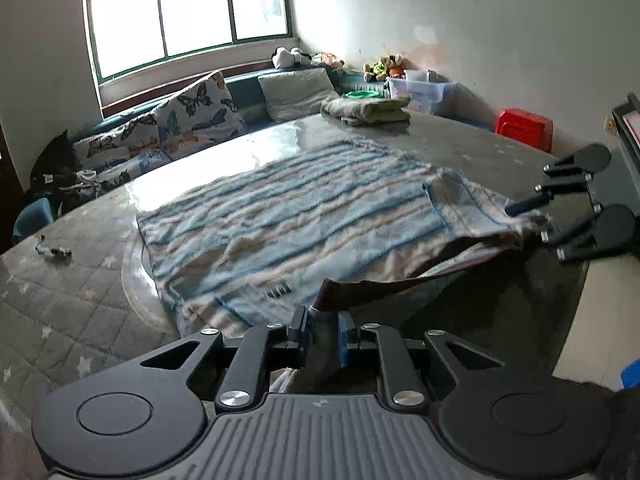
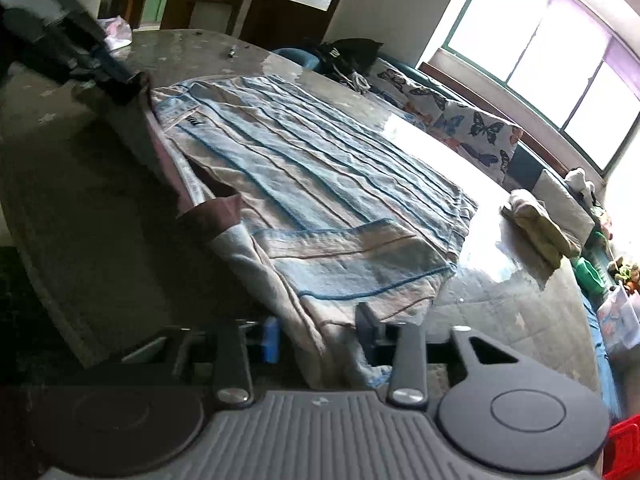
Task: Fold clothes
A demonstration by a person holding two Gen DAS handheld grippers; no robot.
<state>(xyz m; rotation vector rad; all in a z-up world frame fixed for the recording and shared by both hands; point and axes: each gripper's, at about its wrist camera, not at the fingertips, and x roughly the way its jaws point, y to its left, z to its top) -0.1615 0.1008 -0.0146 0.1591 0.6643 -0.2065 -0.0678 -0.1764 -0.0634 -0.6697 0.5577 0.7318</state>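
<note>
The striped garment (image 1: pixel 288 216) is lying spread across the round table (image 1: pixel 72 300), its near edge lifted off the surface by both claws, while the far part is resting flat. The left gripper (image 1: pixel 323 332) is pinching one near corner of the cloth, pads closed on a bunched fold, so that the brown inner lining is showing where the edge is peeling up. The right gripper (image 2: pixel 316 334) is gripping the other near corner, with cloth gathered between its fingers and trailing down below them; in the left view it is appearing at the right edge, pointing in toward the garment. Holding both corners of one edge is keeping that edge taut and level, which, as I judge it, is suiting a fold carried over the flat part toward the far side. Whether this is an early fold or a later one, the pictures are not settling; a pocket-like panel (image 2: pixel 360 252) is lying on top near the right claw.

Both tools are being held low, just above the table's near rim, angled forward along the cloth, well apart from each other.

Farther off, a folded green piece (image 1: pixel 368 109) is sitting near the table's far edge. Beyond it, butterfly cushions (image 1: pixel 192 112) are leaning along a bench beneath the window (image 1: pixel 184 8).
</note>
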